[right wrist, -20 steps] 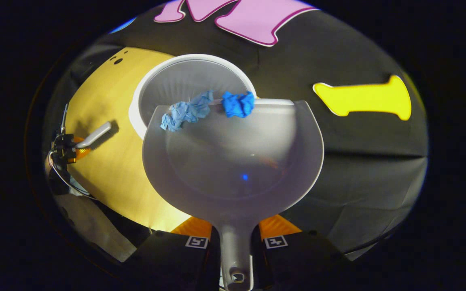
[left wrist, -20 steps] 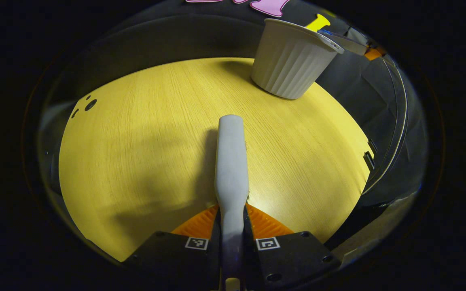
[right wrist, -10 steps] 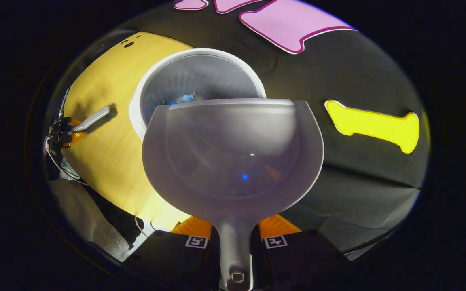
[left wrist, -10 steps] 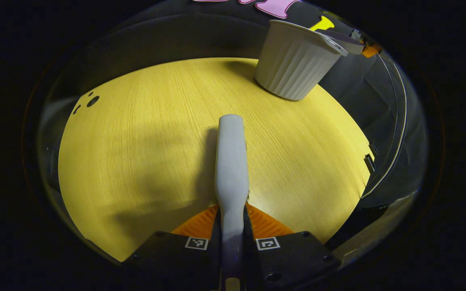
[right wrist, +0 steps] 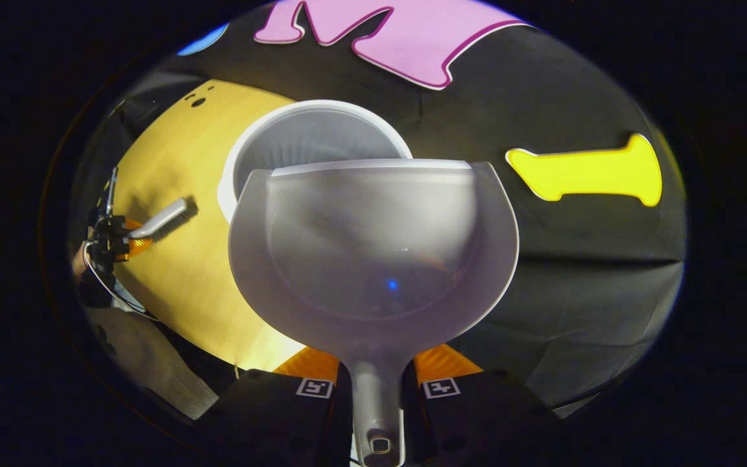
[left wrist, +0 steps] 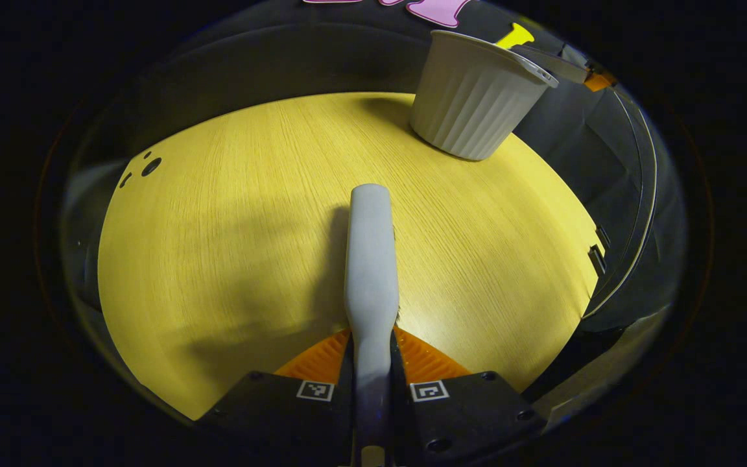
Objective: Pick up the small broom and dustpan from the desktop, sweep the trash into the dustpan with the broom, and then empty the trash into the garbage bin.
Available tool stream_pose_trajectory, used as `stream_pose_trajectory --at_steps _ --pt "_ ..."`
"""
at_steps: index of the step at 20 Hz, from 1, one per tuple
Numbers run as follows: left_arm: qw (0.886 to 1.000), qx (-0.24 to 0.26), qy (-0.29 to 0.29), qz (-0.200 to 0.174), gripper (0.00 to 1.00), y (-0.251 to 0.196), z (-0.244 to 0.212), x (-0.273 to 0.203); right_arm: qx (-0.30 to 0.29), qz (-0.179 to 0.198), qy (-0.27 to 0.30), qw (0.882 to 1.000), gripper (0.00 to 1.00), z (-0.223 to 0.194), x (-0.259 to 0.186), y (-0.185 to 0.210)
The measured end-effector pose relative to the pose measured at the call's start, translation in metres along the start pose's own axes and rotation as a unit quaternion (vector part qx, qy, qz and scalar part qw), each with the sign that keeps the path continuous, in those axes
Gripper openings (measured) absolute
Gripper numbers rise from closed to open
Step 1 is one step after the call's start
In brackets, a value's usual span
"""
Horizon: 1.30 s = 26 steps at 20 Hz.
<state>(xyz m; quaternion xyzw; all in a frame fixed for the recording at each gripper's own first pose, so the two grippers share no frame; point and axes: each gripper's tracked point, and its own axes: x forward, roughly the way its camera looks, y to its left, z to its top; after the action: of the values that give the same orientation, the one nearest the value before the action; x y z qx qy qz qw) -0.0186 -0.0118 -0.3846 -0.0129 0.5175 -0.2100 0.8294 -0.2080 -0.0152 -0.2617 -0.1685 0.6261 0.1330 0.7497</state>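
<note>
Dustpan point(right wrist: 373, 246), pinched at its handle by my right gripper point(right wrist: 377, 389), hangs over the garbage bin point(right wrist: 308, 139) for emptying, while my left gripper point(left wrist: 371, 389) clamps the broom point(left wrist: 370, 259) above the desktop point(left wrist: 231, 246).

No readable text, brand, label or number found on broom point(left wrist: 371, 259), dustpan point(right wrist: 373, 253), bin point(left wrist: 471, 97) or table point(left wrist: 218, 259). Small square black-and-white coded markers seen on left gripper point(left wrist: 371, 363), one per finger, beside broom handle; same pair on right gripper point(right wrist: 377, 373), beside dustpan handle. Markers are patterns, not legible characters.
</note>
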Motion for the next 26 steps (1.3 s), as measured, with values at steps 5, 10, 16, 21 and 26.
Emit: stream_pose_trajectory --at_steps 5,10,16,21,26 --pt "1.000 0.001 0.003 0.010 0.28 -0.002 0.001 0.000 0.018 0.033 -0.070 0.997 0.35 -0.013 -0.042 0.033" --pt "1.000 0.007 0.008 0.018 0.28 -0.006 0.004 -0.001 0.011 0.058 -0.095 0.994 0.35 -0.048 -0.060 0.085" --pt "0.999 0.006 0.012 0.034 0.28 -0.006 0.007 -0.002 0.021 0.109 -0.083 0.990 0.35 -0.106 -0.047 0.170" --pt "0.999 0.003 0.013 0.051 0.28 -0.002 0.007 -0.005 0.037 0.159 -0.053 0.985 0.35 -0.144 -0.004 0.251" --pt "0.998 -0.006 0.012 0.062 0.28 0.001 0.006 -0.007 0.057 0.157 -0.034 0.985 0.35 -0.156 0.076 0.291"
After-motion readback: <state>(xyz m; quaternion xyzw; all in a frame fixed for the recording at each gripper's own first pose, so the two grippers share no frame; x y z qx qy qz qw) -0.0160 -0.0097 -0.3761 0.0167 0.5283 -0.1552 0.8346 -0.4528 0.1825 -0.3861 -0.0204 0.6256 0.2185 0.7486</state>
